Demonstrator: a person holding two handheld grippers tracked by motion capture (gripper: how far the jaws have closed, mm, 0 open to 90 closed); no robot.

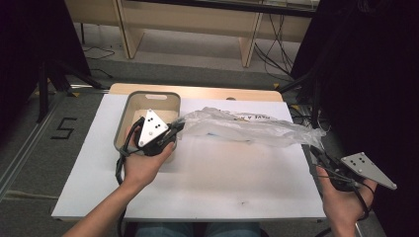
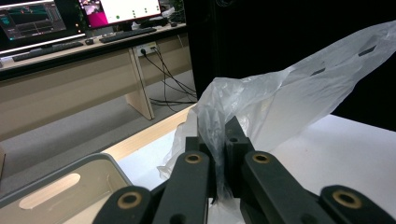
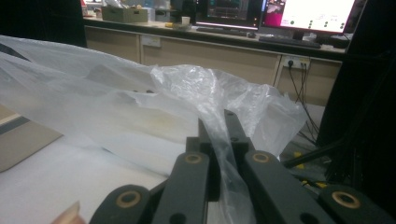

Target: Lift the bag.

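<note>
2 grippers, left [image 1: 177,129] and right [image 1: 316,154], each with jaws closed on an end of 1 plastic bag [image 1: 247,127] stretched 9-to-3 above the tabletop [image 1: 207,182]; bin [image 1: 129,104] at 10 awaits lining, judged early.

Even overhead room light, moderately bright on the white table [image 1: 207,182], which looks slightly washed out; dark curtains at both sides swallow detail, soft shadows only. The plastic bag [image 1: 247,127] ahead of the left gripper [image 1: 174,129] shows mild sheen, no hard glare. Gripper views are soft and grainy, jaws up close slightly blurred, monitors [image 3: 306,14] beyond blown out.
</note>
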